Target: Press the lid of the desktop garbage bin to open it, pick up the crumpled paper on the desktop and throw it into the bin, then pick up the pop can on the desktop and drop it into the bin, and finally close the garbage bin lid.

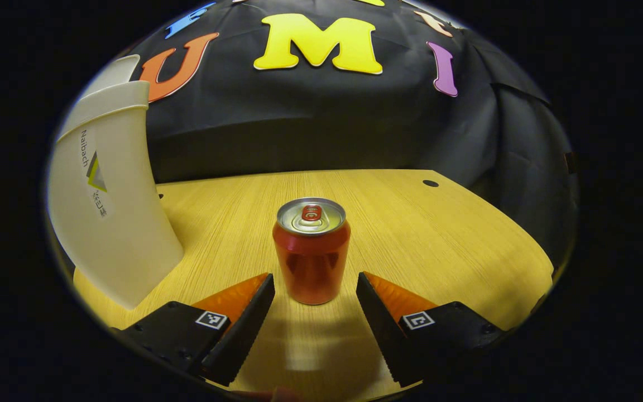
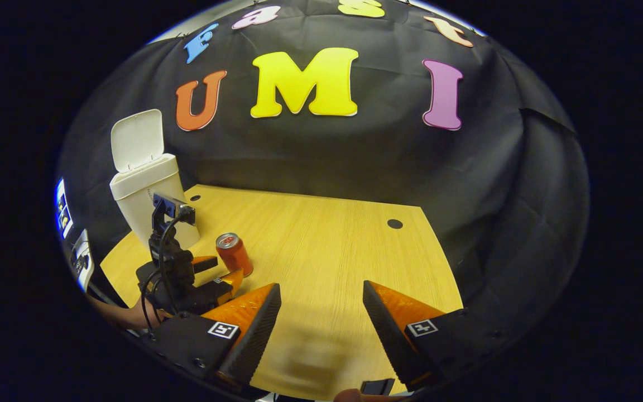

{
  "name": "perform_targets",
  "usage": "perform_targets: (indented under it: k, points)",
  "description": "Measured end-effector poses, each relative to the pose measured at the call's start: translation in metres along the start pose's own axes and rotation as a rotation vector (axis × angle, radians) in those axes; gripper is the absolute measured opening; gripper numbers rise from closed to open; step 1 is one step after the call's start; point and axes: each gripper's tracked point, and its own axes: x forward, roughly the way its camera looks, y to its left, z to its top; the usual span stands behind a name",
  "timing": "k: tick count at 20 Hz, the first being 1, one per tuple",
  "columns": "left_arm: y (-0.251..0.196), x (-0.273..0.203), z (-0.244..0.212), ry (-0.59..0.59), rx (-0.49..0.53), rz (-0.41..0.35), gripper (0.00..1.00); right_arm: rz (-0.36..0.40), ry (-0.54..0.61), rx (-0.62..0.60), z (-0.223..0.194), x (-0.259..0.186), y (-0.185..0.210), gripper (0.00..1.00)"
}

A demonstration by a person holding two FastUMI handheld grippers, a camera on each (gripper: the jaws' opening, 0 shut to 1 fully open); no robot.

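Observation:
A red pop can (image 1: 311, 251) stands upright on the wooden table (image 1: 438, 240), silver top and pull tab facing up. My left gripper (image 1: 315, 276) is open, a fingertip on either side of the can and a gap to each. The white bin (image 1: 109, 212) rises close on the left. In the right gripper view the bin (image 2: 148, 201) stands at the table's far left corner with its lid (image 2: 137, 138) raised. There the left gripper (image 2: 218, 269) reaches around the can (image 2: 234, 254). My right gripper (image 2: 321, 286) hangs open over the table's near middle, holding nothing.
The table (image 2: 327, 240) has a round hole (image 2: 394, 224) near its far right corner and another by the bin. Its right edge drops off against the black cloth. A hand (image 2: 115, 312) holds the left gripper, with cables on it. Small devices (image 2: 78, 251) sit at the far left.

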Motion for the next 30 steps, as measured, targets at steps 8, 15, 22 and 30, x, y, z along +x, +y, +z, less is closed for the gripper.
perform_targets:
  k: [8,15,22,30]
  points:
    - [0.006,0.016,0.002,0.009,0.033,-0.003,0.98,0.003,0.033,0.017,-0.004,0.014,0.006,0.93]
    - [0.009,0.036,0.006,0.029,0.012,-0.008,0.97,-0.003,0.052,0.019,-0.006,0.017,0.006,0.93]
    - [0.008,0.038,0.005,0.054,0.017,-0.024,0.9,-0.004,0.047,0.01,0.0,0.015,0.01,0.93]
    - [0.005,-0.019,0.089,-0.047,-0.097,-0.029,0.86,0.0,-0.012,0.043,0.014,0.007,0.016,0.94]
